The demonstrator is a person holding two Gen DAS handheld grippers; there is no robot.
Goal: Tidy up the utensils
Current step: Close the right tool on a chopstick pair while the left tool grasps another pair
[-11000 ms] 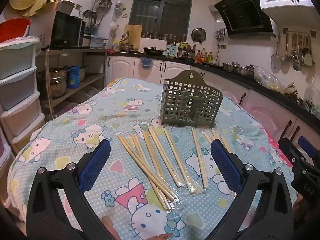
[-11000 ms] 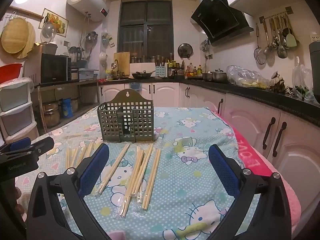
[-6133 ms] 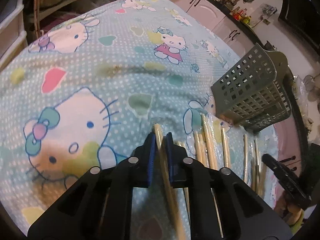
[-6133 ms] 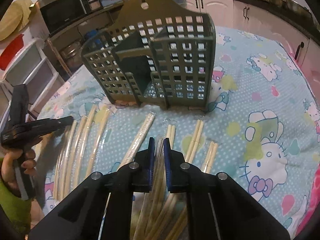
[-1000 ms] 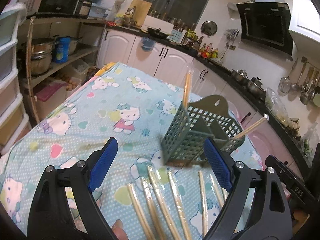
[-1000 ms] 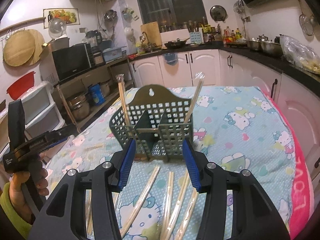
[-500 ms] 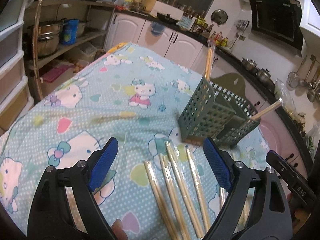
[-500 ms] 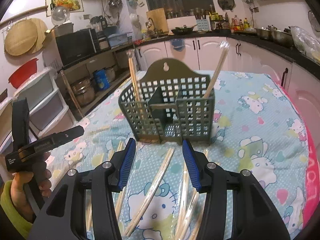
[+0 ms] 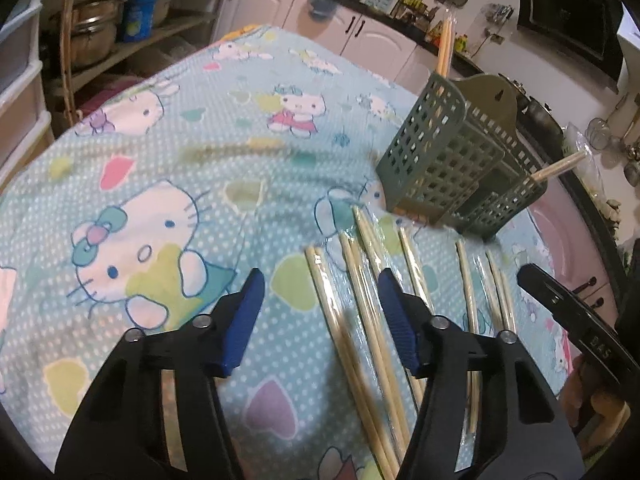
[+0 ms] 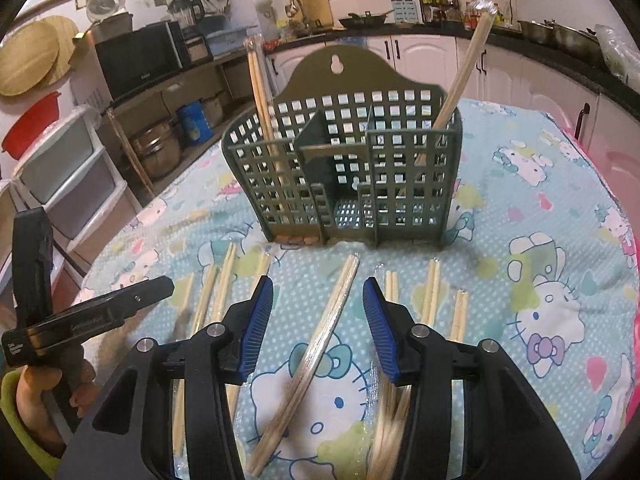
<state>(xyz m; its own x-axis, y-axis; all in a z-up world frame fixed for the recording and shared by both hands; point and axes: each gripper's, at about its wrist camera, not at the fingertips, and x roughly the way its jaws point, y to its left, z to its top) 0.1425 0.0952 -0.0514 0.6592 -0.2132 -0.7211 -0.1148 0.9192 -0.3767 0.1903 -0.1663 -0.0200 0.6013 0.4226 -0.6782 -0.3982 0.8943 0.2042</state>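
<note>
The bench is covered with a light blue, white-dotted cloth printed with cartoon cats and hearts. At about twelve o'clock on it, in the right wrist view, stands a grey-green lattice utensil holder, its base resting on the cloth. From nine o'clock through six to about four o'clock below it, pairs of wrapped wooden chopsticks lie flat on the cloth, mostly pointing toward the holder, some pairs just beside one another. In the left wrist view the same chopsticks fan out toward five o'clock.
</note>
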